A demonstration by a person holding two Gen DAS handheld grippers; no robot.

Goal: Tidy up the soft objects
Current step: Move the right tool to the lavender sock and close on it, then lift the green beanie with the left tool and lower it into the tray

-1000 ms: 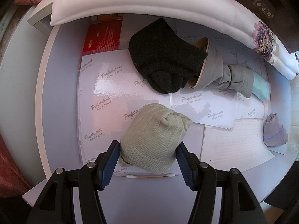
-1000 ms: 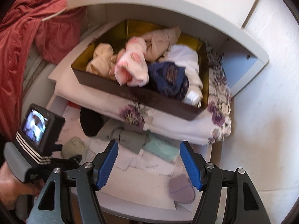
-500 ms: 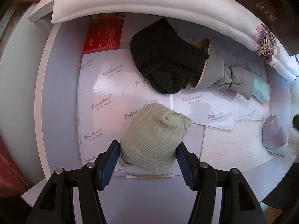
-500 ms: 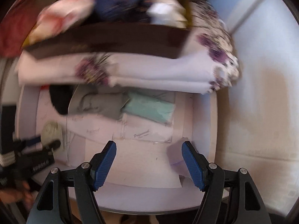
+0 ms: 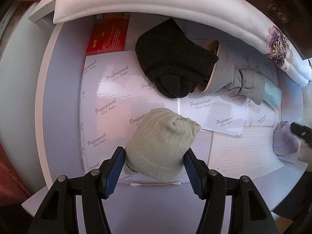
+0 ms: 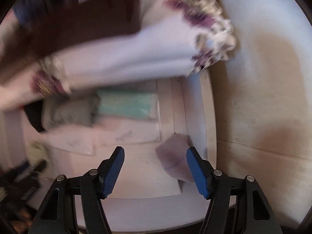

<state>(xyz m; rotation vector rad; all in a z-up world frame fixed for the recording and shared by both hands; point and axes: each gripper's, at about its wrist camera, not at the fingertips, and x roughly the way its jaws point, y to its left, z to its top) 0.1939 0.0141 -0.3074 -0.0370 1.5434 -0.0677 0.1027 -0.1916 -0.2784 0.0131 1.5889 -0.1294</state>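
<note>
A pale green knitted sock bundle (image 5: 161,142) rests on glossy paper sheets, and my left gripper (image 5: 154,161) is shut on it, both blue pads against its sides. A lilac sock bundle (image 6: 173,154) lies near the table's right edge. My right gripper (image 6: 155,159) stands over it with its jaws closing. The right pad is close to the bundle and the left pad is well clear of it. In the left wrist view the lilac bundle (image 5: 284,142) shows at far right. A black sock (image 5: 171,58), a grey rolled cloth (image 5: 234,78) and a teal packet (image 5: 272,93) lie further back.
A folded white cloth with purple flowers (image 5: 156,2) lies along the back under a dark box (image 6: 78,19). A red booklet (image 5: 109,37) sits at the back left. A cotton swab (image 5: 154,183) lies just below the green bundle. The round table's edge (image 6: 208,117) is right of the lilac bundle.
My right gripper has come down from above the box to the table's right edge, and the lilac bundle now sits between its jaws. The left gripper and green bundle have not moved.
</note>
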